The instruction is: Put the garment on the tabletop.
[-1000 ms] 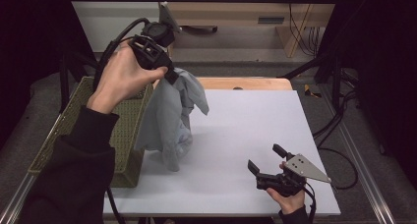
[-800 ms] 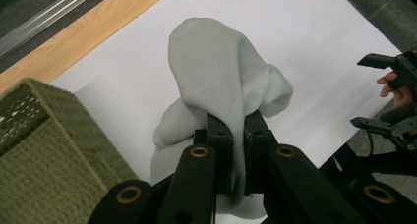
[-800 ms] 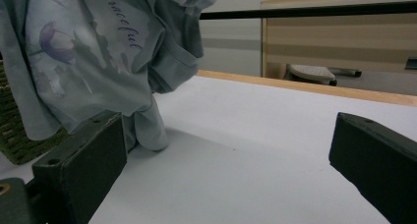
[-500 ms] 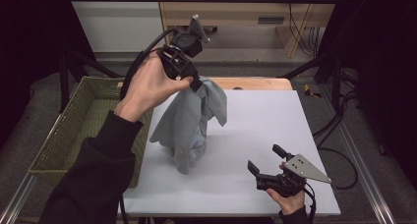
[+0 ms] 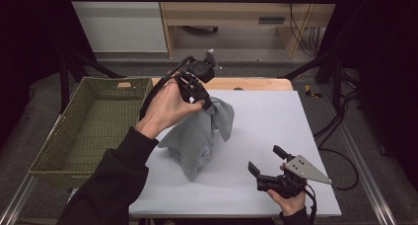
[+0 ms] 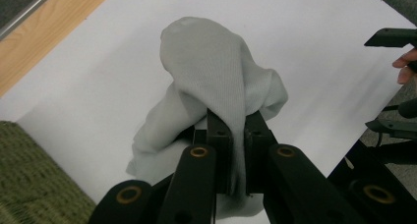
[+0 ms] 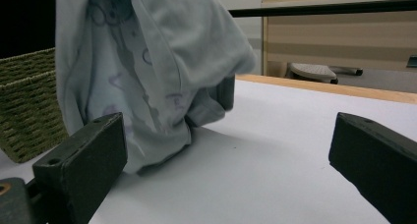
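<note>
left tool (image 5: 211, 106) pinching grey garment (image 5: 197, 136), now carried from over basket (image 5: 74, 136) to worktop (image 5: 276, 126) centre; right tool (image 5: 268, 161) spread, ready to grab hem.

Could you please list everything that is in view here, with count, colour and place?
garment: one, pale grey-blue, hanging from the left gripper with its lower end on the white table top, left of centre
basket: one, green woven, beside the table's left edge
table: one, white top with a wooden strip along the far edge, centre
cabinet: one, light wood, on the floor beyond the table
cables: several, black, on the floor at the far right
left gripper: one, black, raised over the table, jaws shut on the garment
right gripper: one, black with a grey plate, low at the table's near right edge, jaws open
hands: two, sleeves black, entering from the near side
</note>
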Available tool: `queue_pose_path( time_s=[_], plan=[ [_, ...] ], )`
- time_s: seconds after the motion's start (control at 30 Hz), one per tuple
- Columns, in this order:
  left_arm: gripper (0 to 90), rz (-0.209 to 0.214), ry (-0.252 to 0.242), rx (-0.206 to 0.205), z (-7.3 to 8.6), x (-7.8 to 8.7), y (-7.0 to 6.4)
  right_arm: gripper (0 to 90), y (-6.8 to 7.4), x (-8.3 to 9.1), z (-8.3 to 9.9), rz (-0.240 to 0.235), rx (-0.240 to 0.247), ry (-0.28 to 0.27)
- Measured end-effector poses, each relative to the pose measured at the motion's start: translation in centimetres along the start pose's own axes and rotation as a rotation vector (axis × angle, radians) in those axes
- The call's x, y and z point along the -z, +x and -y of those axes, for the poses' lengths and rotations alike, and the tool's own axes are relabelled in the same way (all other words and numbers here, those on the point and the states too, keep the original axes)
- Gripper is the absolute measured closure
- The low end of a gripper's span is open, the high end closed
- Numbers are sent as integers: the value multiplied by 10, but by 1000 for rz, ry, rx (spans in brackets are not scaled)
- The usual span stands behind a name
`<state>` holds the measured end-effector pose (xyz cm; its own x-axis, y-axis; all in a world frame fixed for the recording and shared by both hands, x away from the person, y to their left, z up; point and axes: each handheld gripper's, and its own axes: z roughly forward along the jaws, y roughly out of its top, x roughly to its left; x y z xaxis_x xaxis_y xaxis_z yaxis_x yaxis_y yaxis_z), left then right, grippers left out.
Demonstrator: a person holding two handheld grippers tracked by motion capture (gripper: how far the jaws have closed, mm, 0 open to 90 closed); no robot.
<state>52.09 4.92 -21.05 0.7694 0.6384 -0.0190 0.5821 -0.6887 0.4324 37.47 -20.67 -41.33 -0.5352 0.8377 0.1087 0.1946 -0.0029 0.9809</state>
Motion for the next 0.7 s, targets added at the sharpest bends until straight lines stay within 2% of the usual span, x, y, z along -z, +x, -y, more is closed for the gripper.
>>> queue_pose_path(
  time_s=[0.07, 0.17, 0.43, 0.6, 0.7],
  plan=[
    [848, 2, -8, -3, 3, -9, 0, 13, 0, 0, 0, -1, -1, 4],
    [848, 35, 22, -5, 5, -20, 1, 13, 0, 0, 0, 1, -4, 2],
    [846, 41, 88, -1, 10, -48, 2, 13, 0, 0, 0, 4, -8, 3],
    [845, 68, 100, 13, 17, -70, 3, 13, -1, 0, 0, 4, -5, 4],
    [844, 69, 115, 12, 20, -80, 3, 13, -1, 0, 1, 0, -5, 6]
  ],
)
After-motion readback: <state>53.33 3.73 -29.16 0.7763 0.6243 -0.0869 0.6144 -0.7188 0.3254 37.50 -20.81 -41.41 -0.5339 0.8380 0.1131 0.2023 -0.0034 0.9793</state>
